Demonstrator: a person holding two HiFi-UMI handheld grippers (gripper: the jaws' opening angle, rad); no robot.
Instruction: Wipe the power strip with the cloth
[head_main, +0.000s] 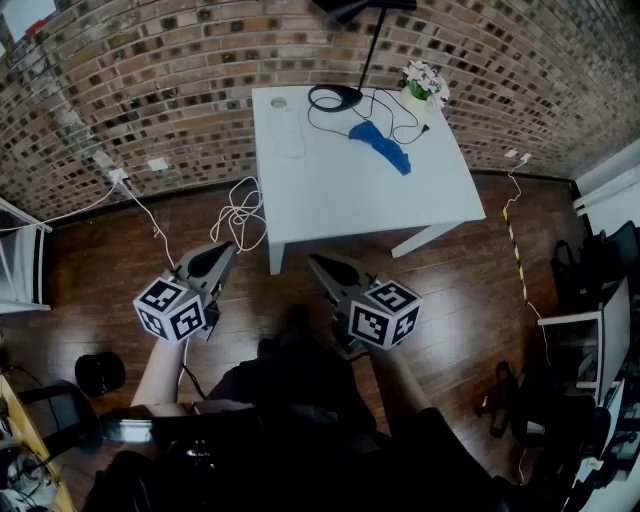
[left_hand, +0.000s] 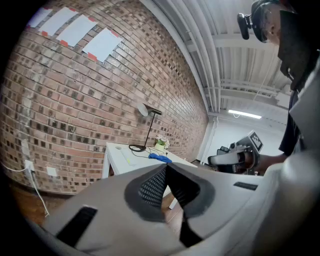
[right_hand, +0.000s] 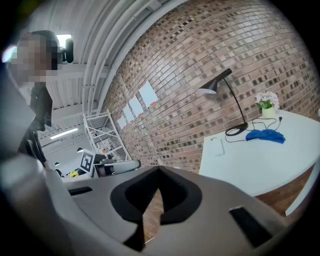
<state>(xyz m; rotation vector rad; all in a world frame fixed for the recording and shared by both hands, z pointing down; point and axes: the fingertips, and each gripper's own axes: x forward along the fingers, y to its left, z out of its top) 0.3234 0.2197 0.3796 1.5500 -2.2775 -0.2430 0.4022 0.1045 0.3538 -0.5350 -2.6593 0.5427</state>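
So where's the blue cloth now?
In the head view, the blue cloth lies on the white table, far right part, near the lamp base and flower pot.

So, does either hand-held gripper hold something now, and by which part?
Nothing is held: the left hand-held gripper and the right hand-held gripper are shut and empty.

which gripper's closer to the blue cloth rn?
Right. The right gripper is short of the table's near edge, the blue cloth ahead to its right; the left gripper is further left, outside the table's corner.

Blue cloth (head_main: 381, 146) on white table (head_main: 340, 200), perhaps power strip (head_main: 290, 132) alongside, left claw (head_main: 230, 247) and right claw (head_main: 313, 259) above floor (head_main: 100, 270)
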